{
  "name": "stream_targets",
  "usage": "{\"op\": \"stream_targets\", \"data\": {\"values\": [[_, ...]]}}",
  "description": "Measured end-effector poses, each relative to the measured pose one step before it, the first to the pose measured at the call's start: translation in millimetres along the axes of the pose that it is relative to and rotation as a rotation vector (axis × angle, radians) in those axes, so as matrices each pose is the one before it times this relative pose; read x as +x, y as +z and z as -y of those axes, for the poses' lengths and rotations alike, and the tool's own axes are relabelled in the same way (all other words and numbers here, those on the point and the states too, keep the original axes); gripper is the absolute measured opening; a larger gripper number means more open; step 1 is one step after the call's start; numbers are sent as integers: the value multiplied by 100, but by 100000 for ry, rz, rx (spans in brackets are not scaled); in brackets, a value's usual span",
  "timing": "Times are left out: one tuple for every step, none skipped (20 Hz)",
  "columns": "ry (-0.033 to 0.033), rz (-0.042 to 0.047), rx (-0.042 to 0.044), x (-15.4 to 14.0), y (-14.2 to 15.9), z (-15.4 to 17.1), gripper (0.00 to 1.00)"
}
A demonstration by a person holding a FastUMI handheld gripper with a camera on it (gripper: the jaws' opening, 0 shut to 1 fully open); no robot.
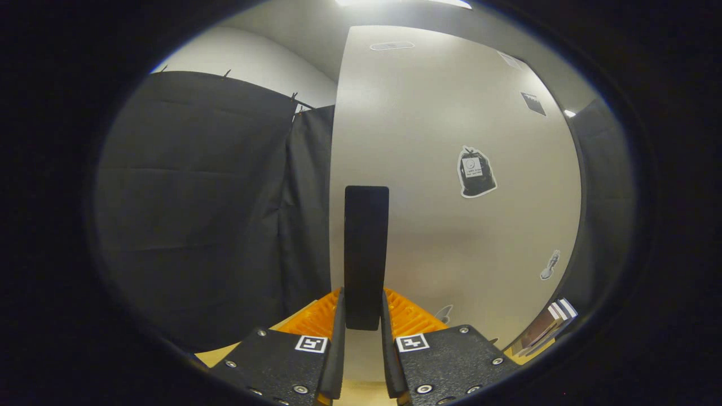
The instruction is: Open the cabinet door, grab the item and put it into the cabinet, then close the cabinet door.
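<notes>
At the centre of the frame, a dark upright handle [366, 248] stands on the pale cabinet door [451, 237], and the gripper [364, 313] has its two fingers closed in on the handle's lower end, one on each side. The gap between the fingers is narrow, just the width of the handle, and both appear to press against it.

The handle looks like a stiff, flat bar fixed to the door; it should not bend or give. Its smooth face could let the fingers slide along it, so a hold low on the bar, as now, with both fingers square to its sides, seems sound. The door itself reads as a large rigid panel, probably light enough to swing on its hinges with a steady pull, though its weight cannot be judged from this view.

Right of the handle, a few stickers [476, 172] sit on the door's face. Toward the left of the frame hangs the dark booth cloth [197, 197]. Near the lower right, beyond the door's edge, some books [550, 324] lean together. Whether the door is ajar or fully shut cannot be told.
</notes>
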State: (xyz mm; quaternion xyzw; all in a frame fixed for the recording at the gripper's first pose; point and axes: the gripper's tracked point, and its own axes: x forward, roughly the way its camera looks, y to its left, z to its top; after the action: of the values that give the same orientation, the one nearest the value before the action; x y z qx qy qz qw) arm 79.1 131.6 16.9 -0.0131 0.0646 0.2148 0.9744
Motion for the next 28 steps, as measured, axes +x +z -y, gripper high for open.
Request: {"op": "stream_targets", "data": {"values": [[2512,-42,240,-522,49,-90,30],[2349,-4,726,10,-146,107,30],[2206,-68,817,-16,-62,155,30],[2203,43,403,116,-99,241,30],[2206,244,-57,-153,27,142,30],[1922,195,-367,-164,-61,1,30],[2044,-73,-524,-270,-2,98,30],[1690,-174,-564,-228,-22,65,30],[1660,-190,-489,-283,-55,19,30],[1607,-48,-299,-303,28,20,30],[1505,-98,-280,-261,-26,38,30],[1490,-7,-89,-241,5,47,30],[1449,-38,231,-158,-94,91,30],[1204,-116,375,-231,7,51,30],[1549,-144,206,-300,-8,94,30],[1613,-171,-212,-242,-68,44,30],[1732,-65,-134,-243,-20,167,30],[1734,-59,-205,-221,-92,32,30],[1561,-45,-138,-301,-32,56,30],[1273,-23,-39,-381,-19,85,30],[1267,-72,-77,-522,-15,7,30],[788,-128,108,-454,23,80,30],[583,-110,-12,-335,-4,61,30],[575,-61,-167,-324,-16,119,30],[385,-111,75,-49,-152,211,30],[301,-64,133,-127,-24,144,30],[260,-91,-42,-121,-13,166,30],[165,64,-52,-238,19,82,30]]}}
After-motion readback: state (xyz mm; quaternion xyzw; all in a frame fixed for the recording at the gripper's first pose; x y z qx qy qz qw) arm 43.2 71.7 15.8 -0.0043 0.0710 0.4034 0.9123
